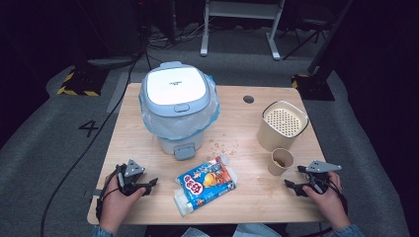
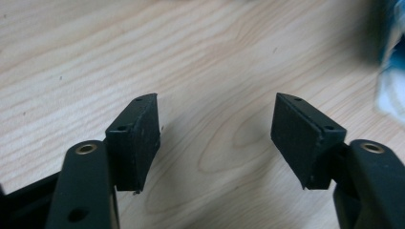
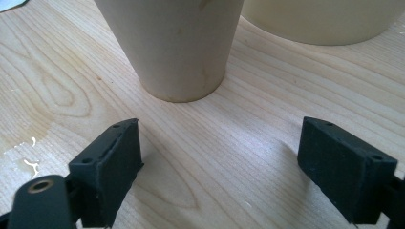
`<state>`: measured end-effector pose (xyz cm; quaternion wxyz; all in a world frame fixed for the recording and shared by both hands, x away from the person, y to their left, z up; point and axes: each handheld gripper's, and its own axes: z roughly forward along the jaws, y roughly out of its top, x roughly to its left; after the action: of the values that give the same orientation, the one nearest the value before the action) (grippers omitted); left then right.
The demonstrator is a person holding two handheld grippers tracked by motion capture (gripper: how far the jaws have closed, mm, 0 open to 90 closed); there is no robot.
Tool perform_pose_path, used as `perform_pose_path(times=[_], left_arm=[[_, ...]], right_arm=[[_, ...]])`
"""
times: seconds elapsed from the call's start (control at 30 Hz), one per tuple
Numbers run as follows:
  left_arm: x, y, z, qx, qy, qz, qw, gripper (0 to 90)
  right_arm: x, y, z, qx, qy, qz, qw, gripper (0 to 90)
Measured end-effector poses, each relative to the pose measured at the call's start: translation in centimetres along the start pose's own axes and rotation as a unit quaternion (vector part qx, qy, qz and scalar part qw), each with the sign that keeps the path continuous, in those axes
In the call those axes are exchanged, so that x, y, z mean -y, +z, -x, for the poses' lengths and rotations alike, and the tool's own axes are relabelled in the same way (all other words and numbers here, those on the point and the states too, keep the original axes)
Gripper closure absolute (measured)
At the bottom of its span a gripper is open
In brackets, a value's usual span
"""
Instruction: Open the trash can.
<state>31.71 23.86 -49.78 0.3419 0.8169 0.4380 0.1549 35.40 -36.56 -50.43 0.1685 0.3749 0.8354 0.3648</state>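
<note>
A blue snack bag (image 1: 206,184) lies near the front middle of the wooden table (image 1: 247,202). My left gripper (image 1: 152,184) rests on the table left of the bag, open, with bare wood between its pads (image 2: 138,138); the bag's blurred edge (image 2: 391,86) shows at the right. My right gripper (image 1: 291,185) rests at the front right, open and empty. Just beyond it stands a small beige paper cup (image 1: 280,161) (image 3: 176,43), with a larger beige container (image 1: 282,125) (image 3: 325,19) with a perforated top behind it.
A white and grey lidded bin (image 1: 178,106) lined with a plastic bag stands at the back middle of the table. Crumbs (image 1: 222,145) lie scattered in front of it. A small wet smear (image 3: 26,152) marks the wood by my right gripper.
</note>
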Motion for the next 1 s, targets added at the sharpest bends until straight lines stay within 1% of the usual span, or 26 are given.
perform_pose_path(times=[0.03,0.07,0.17,0.2,0.27,0.37,0.43,0.47,0.5,0.57,0.67,0.77,0.83,1.0], left_arm=[[-0.4,-0.4,0.0,0.006,-0.006,0.016,0.9998,31.7],[-0.4,-0.4,0.0,0.006,-0.006,0.016,0.9998,33.2],[-1.1,-1.1,0.0,0.015,-0.003,0.028,0.9995,34.3],[-1.3,-1.4,0.1,0.018,0.002,0.027,0.9995,34.8],[-1.6,-2.1,0.1,0.029,0.007,0.025,0.9993,39.1],[-2.2,-3.3,-0.3,0.049,-0.002,0.037,0.9981,42.8],[-2.6,-4.0,-0.6,0.058,-0.006,0.050,0.9970,43.3],[-2.8,-4.4,-0.8,0.063,-0.005,0.056,0.9964,43.1],[-3.1,-4.7,-1.0,0.064,-0.001,0.062,0.9960,41.7],[-3.5,-5.3,-1.4,0.069,-0.003,0.073,0.9949,39.4],[-4.3,-6.3,-2.0,0.078,-0.002,0.087,0.9931,41.6],[-5.3,-7.3,-2.6,0.074,-0.001,0.101,0.9921,41.7],[-5.9,-8.0,-2.9,0.075,-0.001,0.111,0.9910,41.8],[-7.5,-9.6,-3.3,0.085,0.002,0.126,0.9883,44.3]], right_arm=[[0.0,0.0,0.0,0.000,0.000,0.000,1.0000,15.1],[0.0,0.0,0.0,0.000,0.000,0.000,1.0000,15.1],[0.0,0.0,0.0,0.000,0.000,0.000,1.0000,15.1],[0.0,0.0,0.0,0.000,0.000,0.000,1.0000,15.2],[0.0,0.0,0.0,0.000,0.000,0.000,1.0000,15.1],[0.0,0.0,0.0,0.000,0.000,0.000,1.0000,15.2],[0.0,0.0,0.0,0.000,0.000,0.000,1.0000,15.2],[0.0,0.0,0.0,0.000,0.000,0.000,1.0000,15.2],[0.0,0.0,0.0,0.000,0.000,0.000,1.0000,15.2],[0.0,0.0,0.0,0.000,0.000,0.000,1.0000,15.2],[0.0,0.0,0.0,0.000,0.000,0.000,1.0000,15.2],[0.0,0.0,0.0,0.000,0.001,0.000,1.0000,15.3],[0.0,0.0,0.0,0.000,0.000,0.000,1.0000,15.3],[0.0,0.0,0.0,0.000,0.000,0.000,1.0000,15.2]])
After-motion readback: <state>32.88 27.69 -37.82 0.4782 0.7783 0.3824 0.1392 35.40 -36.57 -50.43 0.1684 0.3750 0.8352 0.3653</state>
